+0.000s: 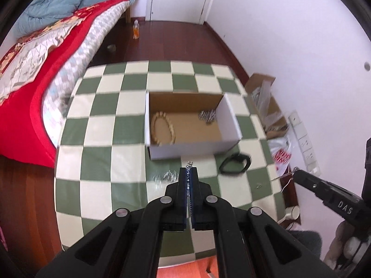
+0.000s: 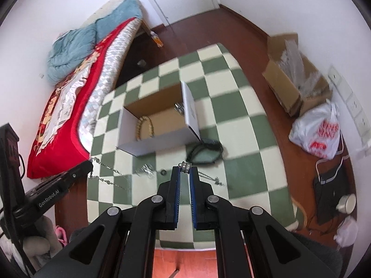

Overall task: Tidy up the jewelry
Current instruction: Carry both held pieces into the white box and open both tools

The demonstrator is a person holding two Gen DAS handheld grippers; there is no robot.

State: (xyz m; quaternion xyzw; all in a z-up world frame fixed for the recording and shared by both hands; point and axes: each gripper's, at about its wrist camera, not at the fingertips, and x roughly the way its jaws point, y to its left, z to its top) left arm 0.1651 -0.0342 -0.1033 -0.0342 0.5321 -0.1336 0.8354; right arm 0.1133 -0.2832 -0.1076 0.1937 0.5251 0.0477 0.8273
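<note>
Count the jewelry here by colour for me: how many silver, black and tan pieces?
Silver: 4 (linked chain in the left gripper, pendant chain in the right gripper, cluster in the box, sparkly cluster on the table)
Black: 2 (cord loop, small ring)
Tan: 1 (beaded bracelet in the box)
Total: 7

Your right gripper (image 2: pixel 184 169) pinches a small silver ring (image 2: pixel 185 166) at its fingertips, above the green-and-cream checked table (image 2: pixel 243 120).

Ahead of you sits the open cardboard box (image 2: pixel 160 118), with a beaded bracelet (image 2: pixel 145 127) and a silver piece (image 2: pixel 179 108) inside. A black cord (image 2: pixel 205 150) lies just beside the box. At your left, the left gripper (image 2: pixel 89 165) holds a silver chain (image 2: pixel 106 172) that hangs over the table.
</note>
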